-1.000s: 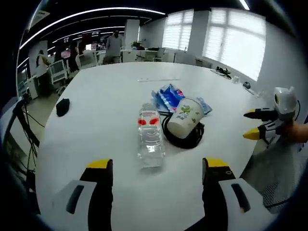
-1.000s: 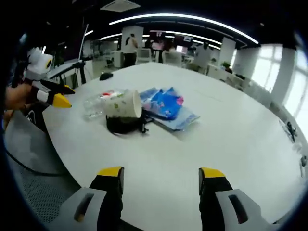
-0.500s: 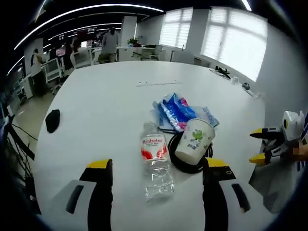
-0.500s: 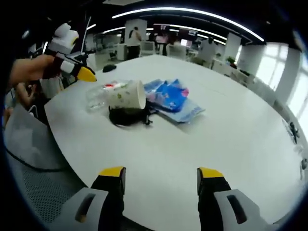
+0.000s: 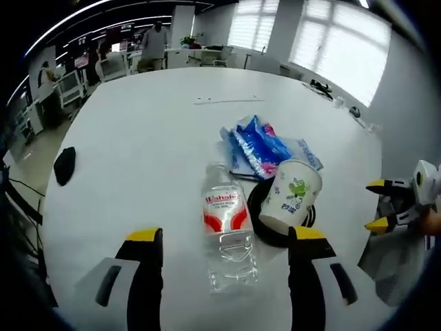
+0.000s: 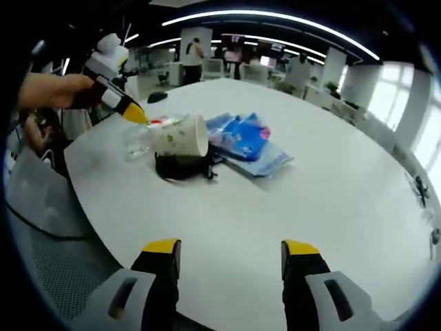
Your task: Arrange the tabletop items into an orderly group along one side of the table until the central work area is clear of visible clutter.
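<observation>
Centrally on the white table (image 5: 138, 138), 4 items sit clustered together. A clear plastic water bottle (image 5: 226, 231) lies on its side with a red-and-white label; its cap end points away from the left gripper (image 5: 224, 238), and through the clear wall I cannot tell whether any liquid is inside. Just beside it, a white paper cup (image 5: 291, 196) with a green print lies tipped over on a coil of black cable (image 5: 265, 231); its mouth faces away from the left gripper view, so its contents cannot be judged. Behind the cup, blue snack packets (image 5: 258, 145) lie flat on the table, touching the cable coil. A small black object (image 5: 64, 165) sits apart near the table's far-left edge. The left gripper hovers low over the bottle with its 2 yellow-tipped jaws spread wide on either side of it, gripping nothing. The right gripper (image 6: 231, 248) hangs above bare table near the edge, well apart from the cluster, jaws likewise wide apart and empty. In the right gripper view, the left gripper's yellow tips reach the bottle from the left, held by a hand (image 6: 52, 89).
</observation>
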Available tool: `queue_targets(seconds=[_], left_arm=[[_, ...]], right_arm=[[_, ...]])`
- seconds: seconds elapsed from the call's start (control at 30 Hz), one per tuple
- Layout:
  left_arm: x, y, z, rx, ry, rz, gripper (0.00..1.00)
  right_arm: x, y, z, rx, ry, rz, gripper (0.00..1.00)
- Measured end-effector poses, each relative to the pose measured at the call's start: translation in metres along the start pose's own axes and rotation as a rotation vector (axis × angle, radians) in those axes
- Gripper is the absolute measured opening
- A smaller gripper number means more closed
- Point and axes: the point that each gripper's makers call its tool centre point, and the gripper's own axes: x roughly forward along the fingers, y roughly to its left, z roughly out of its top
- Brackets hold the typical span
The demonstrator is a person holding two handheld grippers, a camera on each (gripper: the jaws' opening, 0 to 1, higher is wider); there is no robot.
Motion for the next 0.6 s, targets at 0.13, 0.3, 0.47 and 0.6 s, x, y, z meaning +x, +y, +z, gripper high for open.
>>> queue_targets(seconds=[0.13,0.3,0.47,0.6], left_arm=[[0.006,0.000,-0.008,0.008,0.045,0.000,0.74],[0.012,0.003,-0.014,0.022,0.083,0.001,0.72],[0.018,0.005,-0.018,0.020,0.107,-0.002,0.71],[0.024,0.009,-0.018,0.015,0.114,0.000,0.70]], right_arm=[[0.001,-0.002,-0.001,0.002,0.002,0.001,0.59],[0.002,-0.001,-0.001,-0.005,0.002,0.001,0.58],[0.001,-0.004,-0.001,0.009,-0.002,-0.006,0.58],[0.003,-0.003,-0.002,0.002,0.006,-0.003,0.58]])
